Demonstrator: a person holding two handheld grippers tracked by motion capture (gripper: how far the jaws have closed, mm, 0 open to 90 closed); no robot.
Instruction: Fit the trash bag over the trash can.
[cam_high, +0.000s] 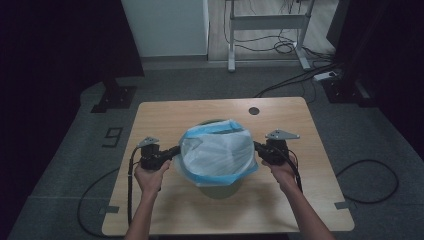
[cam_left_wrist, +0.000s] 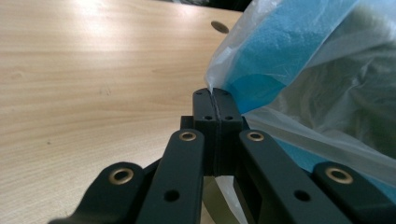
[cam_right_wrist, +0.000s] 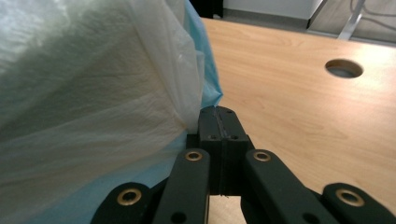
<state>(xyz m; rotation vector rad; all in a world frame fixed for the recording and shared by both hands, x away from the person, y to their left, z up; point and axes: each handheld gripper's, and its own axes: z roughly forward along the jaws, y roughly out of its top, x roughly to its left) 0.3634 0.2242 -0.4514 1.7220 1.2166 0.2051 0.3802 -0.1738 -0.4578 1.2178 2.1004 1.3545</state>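
Forearms enter from six o'clock; the plastic bag (cam_high: 218, 152) is stretched mid-table over a dark bin (cam_high: 220, 189). Its rim is pinched at nine o'clock by the clenched left gripper (cam_high: 175, 150), at three by the clenched right gripper (cam_high: 257, 146), equally near.

Blue-and-white bag (cam_high: 217, 152), black jaws

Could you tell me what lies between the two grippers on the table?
In the high view, the plastic bag spans from the left gripper to the right gripper, over a dark bin.
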